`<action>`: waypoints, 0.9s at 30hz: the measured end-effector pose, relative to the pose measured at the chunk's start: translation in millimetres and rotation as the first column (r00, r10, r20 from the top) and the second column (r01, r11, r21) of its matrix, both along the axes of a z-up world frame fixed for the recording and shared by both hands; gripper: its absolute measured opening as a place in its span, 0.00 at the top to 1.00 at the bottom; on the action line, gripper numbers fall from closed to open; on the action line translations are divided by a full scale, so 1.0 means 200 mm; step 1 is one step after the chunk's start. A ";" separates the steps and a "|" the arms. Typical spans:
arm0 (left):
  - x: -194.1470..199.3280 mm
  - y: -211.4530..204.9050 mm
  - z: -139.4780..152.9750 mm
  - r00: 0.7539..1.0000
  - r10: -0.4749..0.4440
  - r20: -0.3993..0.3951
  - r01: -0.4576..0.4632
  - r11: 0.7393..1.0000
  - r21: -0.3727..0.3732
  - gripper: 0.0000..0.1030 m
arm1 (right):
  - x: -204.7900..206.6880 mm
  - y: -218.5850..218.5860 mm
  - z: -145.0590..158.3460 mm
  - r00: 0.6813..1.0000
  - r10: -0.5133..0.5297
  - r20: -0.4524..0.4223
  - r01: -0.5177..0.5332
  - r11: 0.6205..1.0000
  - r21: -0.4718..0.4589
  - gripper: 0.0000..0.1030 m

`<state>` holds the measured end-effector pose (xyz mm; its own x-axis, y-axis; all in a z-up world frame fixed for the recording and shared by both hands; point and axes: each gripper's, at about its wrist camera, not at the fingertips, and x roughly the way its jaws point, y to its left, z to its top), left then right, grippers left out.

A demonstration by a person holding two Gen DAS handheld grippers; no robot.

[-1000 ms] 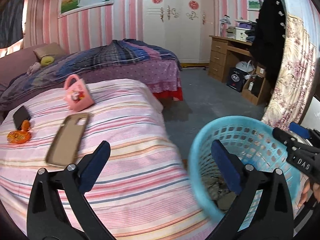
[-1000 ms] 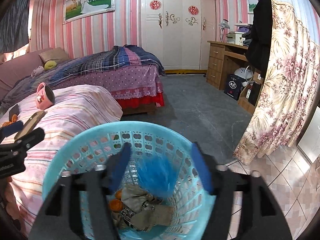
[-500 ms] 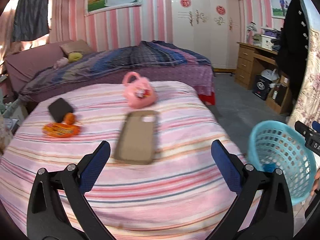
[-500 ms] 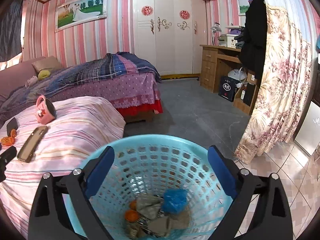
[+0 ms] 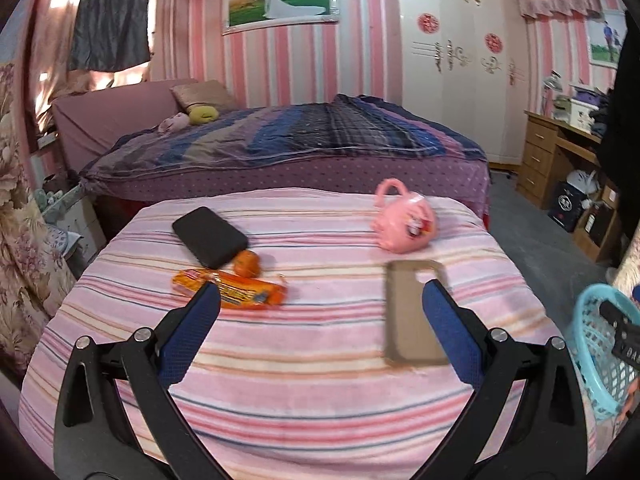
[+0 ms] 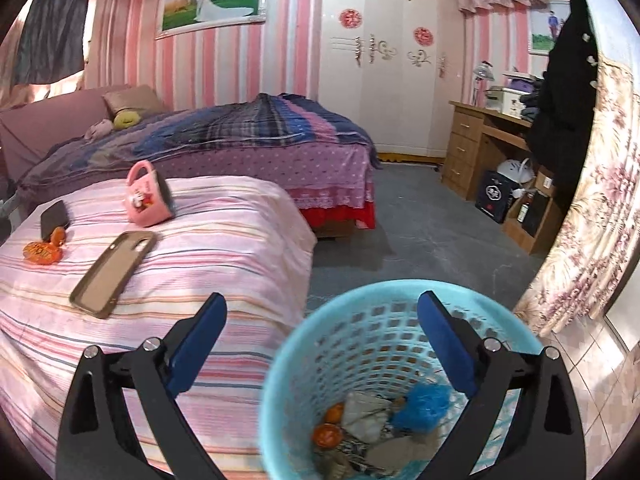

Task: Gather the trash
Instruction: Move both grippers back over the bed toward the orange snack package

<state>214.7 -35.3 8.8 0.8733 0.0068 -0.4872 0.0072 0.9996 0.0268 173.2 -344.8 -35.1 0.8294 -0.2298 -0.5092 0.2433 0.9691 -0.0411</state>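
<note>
Since a second ago the left gripper (image 5: 320, 300) has swung off the blue basket (image 6: 400, 320) and now faces the striped bed (image 5: 320, 380). The right gripper (image 6: 322, 312) has slid toward the bed side of the basket; its jaws have just been opening, and they stand released with nothing between them. The blue wad (image 6: 424, 402) that sat between them earlier now lies in the basket. Left jaws also spread wide, empty.

Trash, relative to the basket:
- inside, at the bottom: the blue wad, crumpled paper (image 6: 368, 416), orange bits (image 6: 326, 434).
- still out, on the bed's far side from the basket: orange wrapper (image 5: 230, 288), with a small orange piece (image 5: 247, 263) just behind it.

Other items on the bed: black phone (image 5: 209, 236) touching or just beside the orange piece, can't tell which; brown phone case (image 5: 408, 312) lying flat, nearer the basket; pink cup (image 5: 404, 226) tipped on its side beyond the case.

The basket stands on the floor, tight against the bed's corner. Floor beyond it is grey (image 6: 420, 232), tiled on the curtain side. Floral curtain (image 6: 592, 200) hangs just beside the basket, away from the bed. Further out: a second bed with plaid cover (image 6: 240, 128), white wardrobe (image 6: 384, 72), wooden desk (image 6: 480, 140), pink striped walls, framed picture (image 6: 212, 0).
</note>
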 end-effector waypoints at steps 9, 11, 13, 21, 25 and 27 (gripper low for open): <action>0.16 0.25 -0.04 0.997 0.075 -0.013 -0.075 0.997 -0.022 0.05 | 0.14 0.23 0.02 0.998 0.069 -0.012 -0.069 0.997 -0.022 0.08; 0.20 0.29 -0.06 0.996 0.081 -0.033 -0.082 0.996 -0.019 0.05 | 0.17 0.28 0.03 0.996 0.087 -0.010 -0.087 0.996 -0.026 0.07; 0.23 0.34 -0.07 0.995 0.094 -0.042 -0.095 0.995 -0.024 0.05 | 0.21 0.34 0.06 0.994 0.110 -0.003 -0.110 0.993 -0.032 0.07; 0.31 0.54 -0.09 0.985 0.163 -0.058 -0.166 0.985 -0.046 0.05 | 0.44 0.67 0.18 0.970 0.245 0.006 -0.244 0.967 -0.077 0.05; 0.33 0.63 -0.10 0.975 0.209 -0.068 -0.213 0.976 -0.047 0.05 | 0.56 0.81 0.19 0.955 0.295 -0.015 -0.295 0.952 -0.082 0.05; 0.34 0.66 -0.11 0.971 0.230 -0.066 -0.233 0.972 -0.031 0.05 | 0.60 0.87 0.17 0.949 0.315 -0.026 -0.317 0.944 -0.088 0.05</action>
<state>282.0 97.2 -13.5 0.8186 0.1857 -0.5435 -0.2242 0.9745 -0.0047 292.3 -170.2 -0.4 0.8611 -0.0022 -0.5085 -0.0758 0.9883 -0.1327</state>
